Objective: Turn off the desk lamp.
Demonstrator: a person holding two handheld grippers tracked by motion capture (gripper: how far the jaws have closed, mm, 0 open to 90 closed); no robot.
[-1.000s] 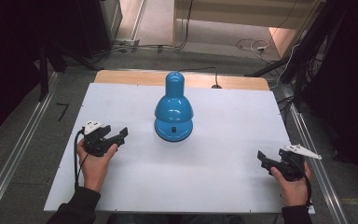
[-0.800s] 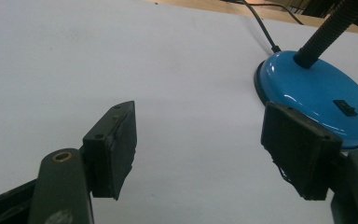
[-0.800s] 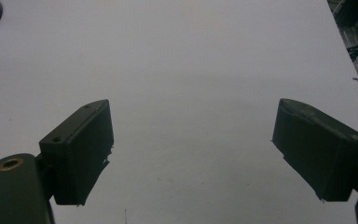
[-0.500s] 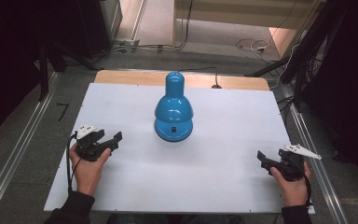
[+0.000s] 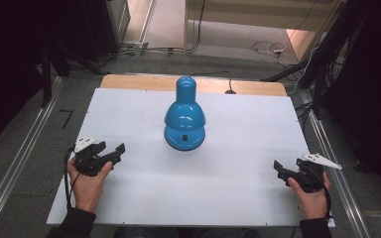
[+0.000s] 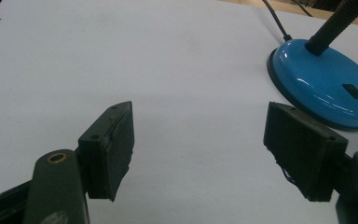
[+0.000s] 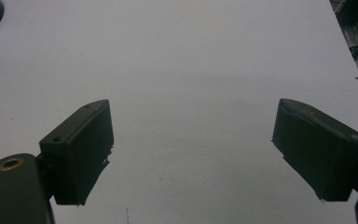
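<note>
We see the blue lamp (image 5: 184,116) right of our nearer left gripper (image 5: 113,152); both grippers wide open, empty.

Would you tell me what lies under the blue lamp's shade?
The blue lamp bends its shade over its round base, switch visible. The white table beneath the base is covered.

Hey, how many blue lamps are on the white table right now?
1. The blue lamp stands mid-table toward the far edge of the white table, between the two hand-held grippers; nothing in view could hide another.
</note>
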